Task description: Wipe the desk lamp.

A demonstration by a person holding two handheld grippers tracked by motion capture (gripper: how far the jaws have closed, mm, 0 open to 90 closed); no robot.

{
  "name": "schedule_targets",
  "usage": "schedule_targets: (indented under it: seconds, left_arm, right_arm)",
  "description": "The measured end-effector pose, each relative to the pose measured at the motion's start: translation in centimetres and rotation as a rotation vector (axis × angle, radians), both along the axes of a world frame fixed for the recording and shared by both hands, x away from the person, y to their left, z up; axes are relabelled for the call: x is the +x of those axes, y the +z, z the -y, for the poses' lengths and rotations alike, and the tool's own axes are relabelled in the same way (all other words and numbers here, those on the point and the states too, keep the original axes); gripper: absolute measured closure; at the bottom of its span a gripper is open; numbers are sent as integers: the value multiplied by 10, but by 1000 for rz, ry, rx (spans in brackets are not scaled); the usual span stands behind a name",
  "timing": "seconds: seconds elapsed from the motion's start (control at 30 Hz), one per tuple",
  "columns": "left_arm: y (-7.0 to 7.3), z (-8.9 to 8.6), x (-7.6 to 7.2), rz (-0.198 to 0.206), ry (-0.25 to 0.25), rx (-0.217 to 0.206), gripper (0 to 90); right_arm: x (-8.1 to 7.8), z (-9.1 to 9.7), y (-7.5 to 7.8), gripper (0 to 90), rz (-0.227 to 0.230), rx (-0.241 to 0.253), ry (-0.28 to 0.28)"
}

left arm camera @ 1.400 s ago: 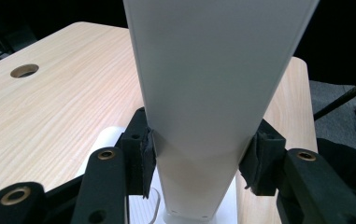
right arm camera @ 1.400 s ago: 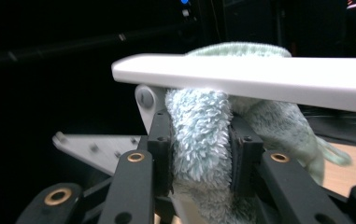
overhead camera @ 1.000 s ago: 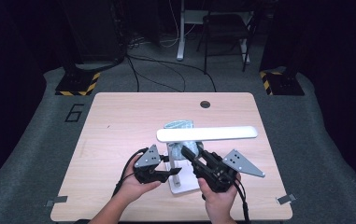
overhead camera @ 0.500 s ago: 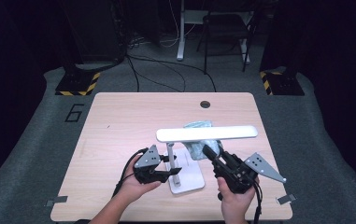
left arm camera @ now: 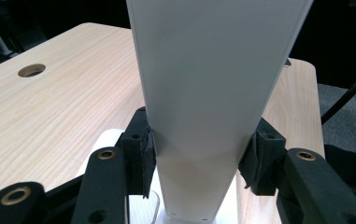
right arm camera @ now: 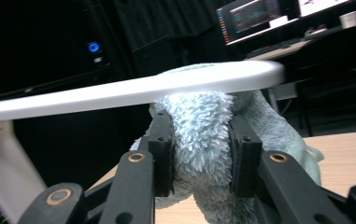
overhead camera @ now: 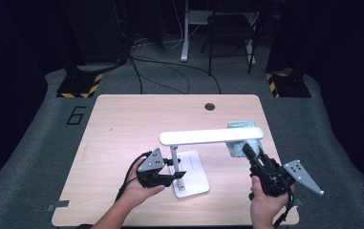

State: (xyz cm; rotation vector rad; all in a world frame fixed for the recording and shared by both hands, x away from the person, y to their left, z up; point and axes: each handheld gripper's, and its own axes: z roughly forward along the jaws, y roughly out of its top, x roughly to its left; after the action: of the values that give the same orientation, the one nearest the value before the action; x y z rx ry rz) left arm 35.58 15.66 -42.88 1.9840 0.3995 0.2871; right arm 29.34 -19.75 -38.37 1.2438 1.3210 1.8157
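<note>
A white desk lamp stands on the wooden table, its flat base (overhead camera: 194, 174) near the front and its long head (overhead camera: 211, 136) reaching to the right. My left gripper (overhead camera: 177, 177) is shut on the lamp's upright post (left arm camera: 203, 116), one pad on each side. A fluffy light-blue cloth (right arm camera: 203, 135) is pinched in my right gripper (right arm camera: 202, 156), pressed up under the right end of the lamp head (right arm camera: 133, 91). In the high view the cloth (overhead camera: 239, 145) shows under the head's right tip, just ahead of the right gripper (overhead camera: 246, 151).
A round cable hole (overhead camera: 210, 106) lies near the table's far edge (overhead camera: 175, 95). Beyond it are chair legs and cables on the grey floor. The right gripper is near the table's right edge. A desk with monitors (right arm camera: 259, 18) stands in the dark background.
My right gripper has carried the cloth to the right, from near the lamp post out to the head's right end. The lamp head has swung a little toward the front. The left gripper stayed put.
</note>
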Motion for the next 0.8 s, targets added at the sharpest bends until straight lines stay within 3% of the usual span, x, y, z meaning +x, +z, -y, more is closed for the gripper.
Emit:
schedule_targets:
  seconds: [0.2,0.43,0.6,0.8]
  left_arm:
    - [0,0,0,-2,1,0,525]
    - [0,1,0,-5,2,-2,525]
    - [0,1,0,-2,6,1,525]
    - [0,2,-1,-3,6,1,524]
  right_arm:
    - [2,13,-3,676,-4,4,-59]
    - [2,10,-4,675,-5,2,-63]
    - [1,-7,0,675,-1,-17,-17]
    - [-1,-42,7,675,21,-53,95]
